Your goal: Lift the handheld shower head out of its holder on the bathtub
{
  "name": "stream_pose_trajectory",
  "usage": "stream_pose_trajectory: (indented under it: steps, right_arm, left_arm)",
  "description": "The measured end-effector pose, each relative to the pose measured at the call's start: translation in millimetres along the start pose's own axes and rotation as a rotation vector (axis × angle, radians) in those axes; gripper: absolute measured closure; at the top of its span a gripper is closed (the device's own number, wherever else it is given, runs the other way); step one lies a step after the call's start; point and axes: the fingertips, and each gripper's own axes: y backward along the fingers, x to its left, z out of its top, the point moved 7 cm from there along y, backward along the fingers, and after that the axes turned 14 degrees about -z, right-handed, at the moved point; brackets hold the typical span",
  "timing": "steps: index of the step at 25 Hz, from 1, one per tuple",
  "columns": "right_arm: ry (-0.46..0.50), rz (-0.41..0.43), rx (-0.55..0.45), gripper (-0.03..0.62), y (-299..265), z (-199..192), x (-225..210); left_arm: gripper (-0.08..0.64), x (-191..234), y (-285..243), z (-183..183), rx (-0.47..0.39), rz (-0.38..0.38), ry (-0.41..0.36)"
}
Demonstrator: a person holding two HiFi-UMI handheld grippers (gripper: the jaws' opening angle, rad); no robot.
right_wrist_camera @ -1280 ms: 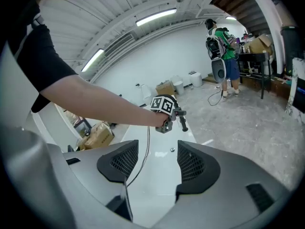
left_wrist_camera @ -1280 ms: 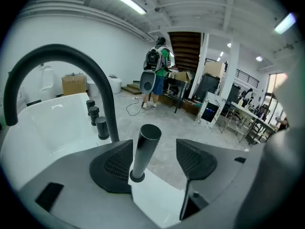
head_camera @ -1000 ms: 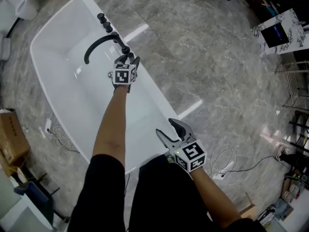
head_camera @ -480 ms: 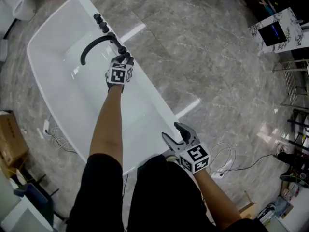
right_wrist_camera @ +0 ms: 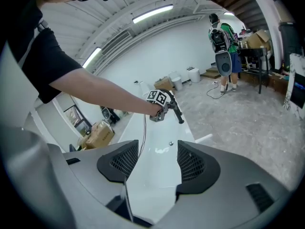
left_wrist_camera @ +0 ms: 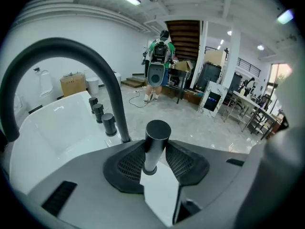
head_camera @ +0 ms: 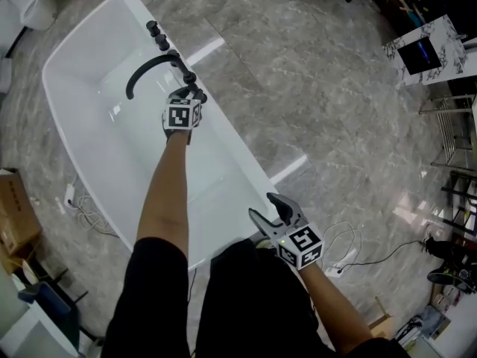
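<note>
Reaches with the left gripper [left_wrist_camera: 153, 162] toward 11 o'clock in the head view, to the fittings along the rim of the bathtub [head_camera: 97, 95]. Shows jaws just lately closing, now pressed one pad to each side of the upright dark shower head [left_wrist_camera: 157, 133]. Grips low on the stem, likely to allow pulling straight up. Looks not yet lifted, with the holder hidden beneath the pads. Leaves alone the arched spout [left_wrist_camera: 71, 51], rooted just at 9 o'clock of the handle, and the three knobs [left_wrist_camera: 100, 112] farther off at 10 o'clock. Holds the right gripper [right_wrist_camera: 153, 162] back at 5 o'clock in the head view, near the person's lap, jaws apart with nothing between them, presumably just to stay out of the way. Shows no water or loose objects in the tub basin. Has a cardboard box [head_camera: 16, 215] on the floor at 9 o'clock, contents not visible.
</note>
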Motion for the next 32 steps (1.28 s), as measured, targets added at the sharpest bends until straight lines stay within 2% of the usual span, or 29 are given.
stream_pose_trajectory:
  steps: [5, 10, 16, 32]
  right_arm:
    - [-0.008, 0.004, -0.005, 0.368, 1.1, 0.9, 8.7]
    - [-0.008, 0.033, -0.022, 0.367, 7.7, -0.5, 20.6]
    - [0.002, 0.052, -0.052, 0.368, 22.6, 7.9, 33.9]
    - [0.024, 0.026, -0.178, 0.368, 85.1, 25.7, 47.1]
  left_arm:
    - [0.436, -1.2, 8.7, 1.5, -0.003, -0.004, -0.006]
    - [0.436, -3.8, 29.1, 13.2, -0.092, 0.030, -0.012]
    - [0.437, -13.9, 58.5, 31.2, -0.143, 0.047, -0.019]
    - [0.437, -70.6, 153.1, 105.0, -0.281, 0.084, -0.075]
